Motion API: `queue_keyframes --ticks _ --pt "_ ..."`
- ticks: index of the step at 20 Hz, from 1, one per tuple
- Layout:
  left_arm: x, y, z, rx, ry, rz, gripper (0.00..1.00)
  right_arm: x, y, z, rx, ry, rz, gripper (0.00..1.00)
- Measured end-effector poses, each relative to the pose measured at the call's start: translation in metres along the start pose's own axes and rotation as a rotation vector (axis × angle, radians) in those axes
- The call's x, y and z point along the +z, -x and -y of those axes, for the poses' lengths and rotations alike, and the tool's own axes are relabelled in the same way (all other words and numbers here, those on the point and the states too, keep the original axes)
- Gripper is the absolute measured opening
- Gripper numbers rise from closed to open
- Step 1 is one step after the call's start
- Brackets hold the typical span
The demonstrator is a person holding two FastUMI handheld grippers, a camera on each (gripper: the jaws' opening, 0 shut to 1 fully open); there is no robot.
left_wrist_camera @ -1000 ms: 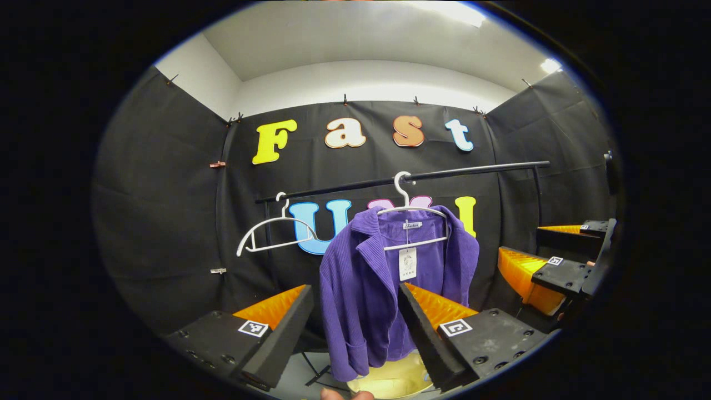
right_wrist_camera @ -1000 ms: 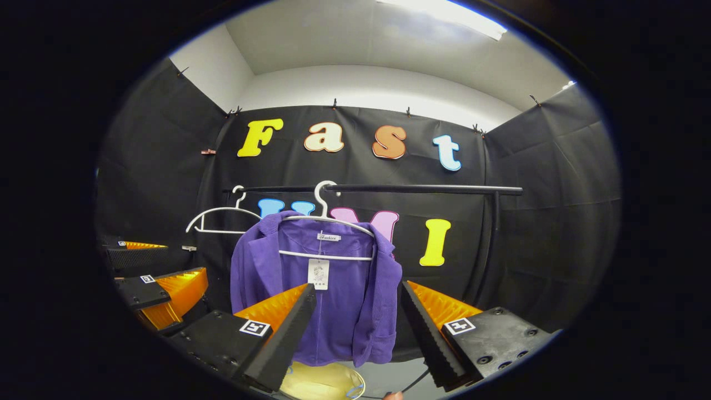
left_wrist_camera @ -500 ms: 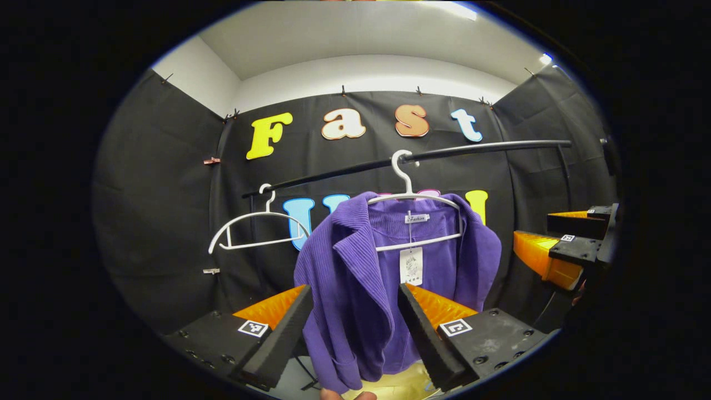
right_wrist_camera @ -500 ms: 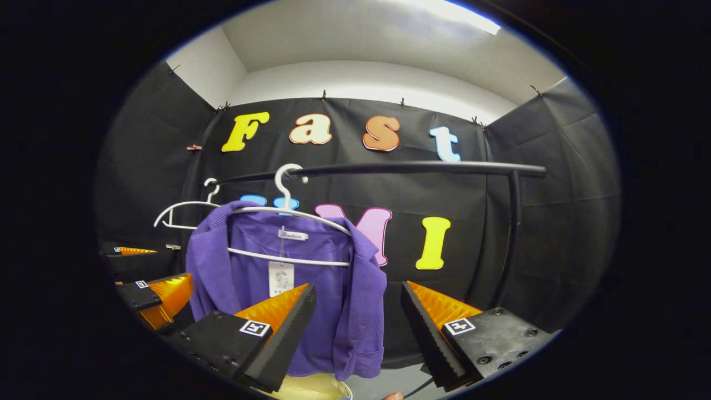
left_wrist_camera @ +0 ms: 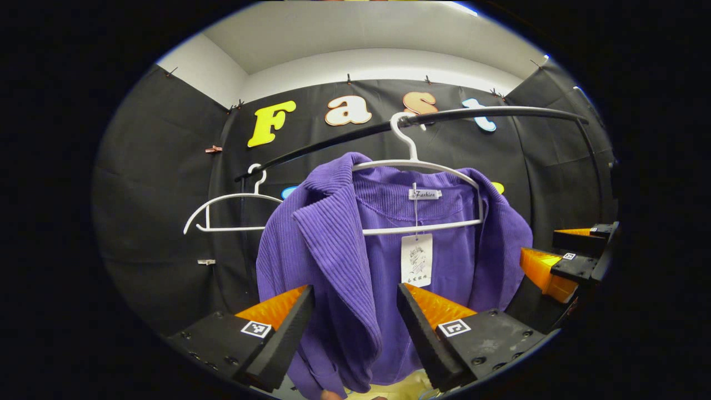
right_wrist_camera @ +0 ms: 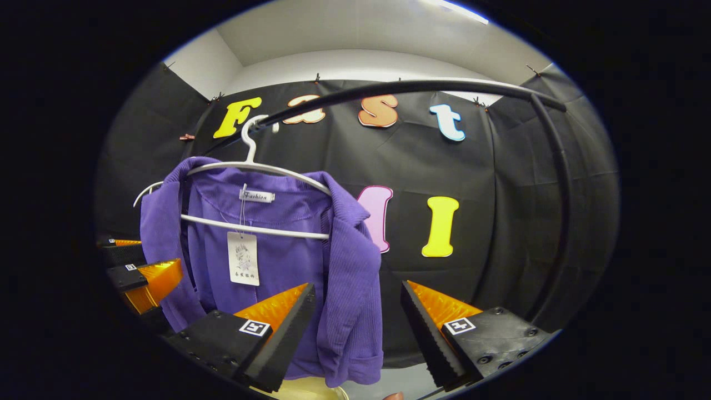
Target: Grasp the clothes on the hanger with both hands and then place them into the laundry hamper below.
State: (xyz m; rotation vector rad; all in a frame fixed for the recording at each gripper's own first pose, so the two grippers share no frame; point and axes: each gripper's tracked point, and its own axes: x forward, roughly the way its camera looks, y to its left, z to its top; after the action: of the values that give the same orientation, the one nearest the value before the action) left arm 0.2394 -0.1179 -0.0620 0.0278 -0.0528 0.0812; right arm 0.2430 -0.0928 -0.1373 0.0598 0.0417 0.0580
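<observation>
black booth cloth backs a rail [left_wrist_camera: 500, 113] where the purple jacket [left_wrist_camera: 344, 266] hangs on a hanger [left_wrist_camera: 414, 166]; left gripper [left_wrist_camera: 355, 328] and right gripper [right_wrist_camera: 358, 328], both open, approach; next, close on its 2 front edges.

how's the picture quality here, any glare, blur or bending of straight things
Left gripper view: sharp, the purple jacket evenly lit, the black rail bowed by the fisheye. Right gripper view: sharp too, a ceiling light blown out at the top, the rail curving hard.
</observation>
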Motion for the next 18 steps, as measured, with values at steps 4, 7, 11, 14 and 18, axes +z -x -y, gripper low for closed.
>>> queue_keyframes --ticks 4,7,11,14,18 --pt "-0.014 -0.019 -0.002 0.028 0.001 -0.015 0.89 -0.021 -0.019 -0.003 0.009 -0.077 -0.029 0.98" --pt "-0.016 -0.031 -0.001 0.029 0.02 -0.011 0.82 -0.032 -0.034 -0.003 0.005 -0.112 -0.051 0.95" --pt "-0.014 -0.037 -0.008 0.041 0.016 0.002 0.49 -0.035 -0.053 -0.027 0.054 -0.1 -0.059 0.46" --pt "-0.014 -0.035 -0.016 0.042 0.032 -0.012 0.17 -0.043 -0.054 -0.042 0.109 -0.142 -0.117 0.08" --pt "-0.004 -0.029 -0.034 0.011 0.021 -0.035 0.06 -0.023 -0.057 -0.028 0.04 -0.081 -0.059 0.09"
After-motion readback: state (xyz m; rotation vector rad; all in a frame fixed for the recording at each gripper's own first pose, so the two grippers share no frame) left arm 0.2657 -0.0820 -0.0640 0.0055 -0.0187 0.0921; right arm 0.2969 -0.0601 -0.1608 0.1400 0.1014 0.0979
